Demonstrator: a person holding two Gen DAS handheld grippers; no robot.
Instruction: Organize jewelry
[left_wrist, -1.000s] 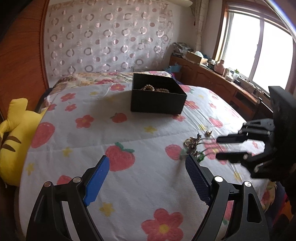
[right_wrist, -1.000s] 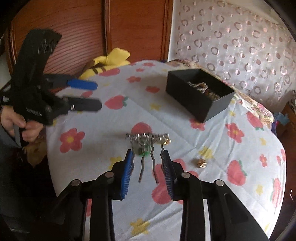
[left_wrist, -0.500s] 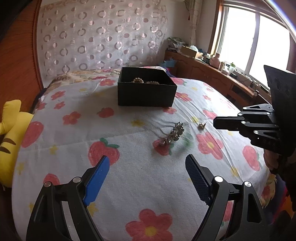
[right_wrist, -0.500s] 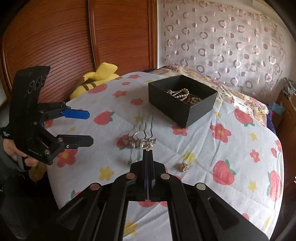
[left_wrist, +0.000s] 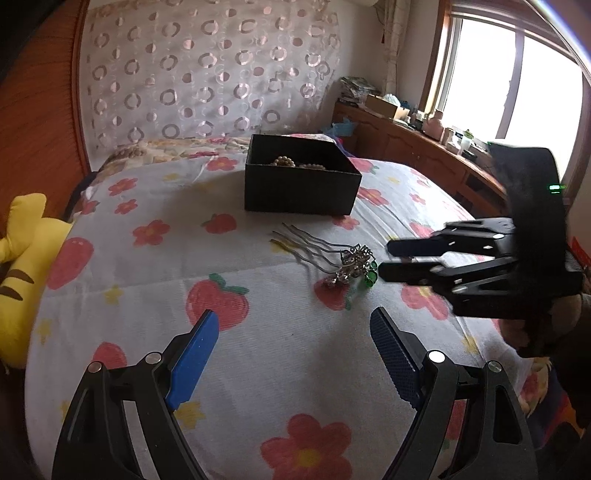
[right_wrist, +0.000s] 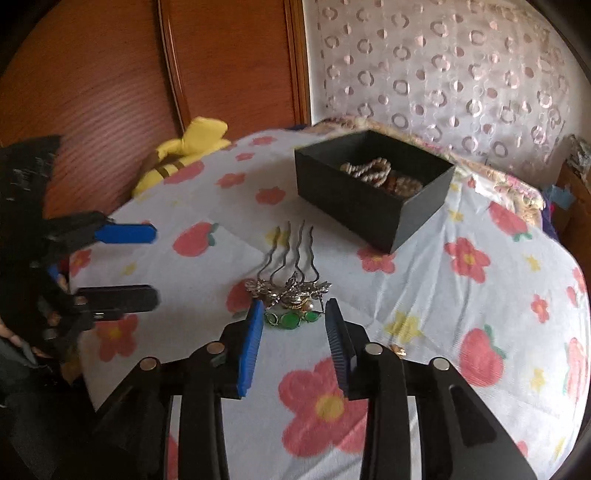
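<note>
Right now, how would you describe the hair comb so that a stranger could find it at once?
Find the black open cardboard box on the strawberry-print bedspread. Just before it lies the silver metal hair comb, its four wavy prongs pointing at the box. Only it has green stones; the small gold piece nearby has none.

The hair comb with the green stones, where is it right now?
The hair comb lies on the floral bedspread, just ahead of the open right tongs, with the black box beyond its prongs.
</note>
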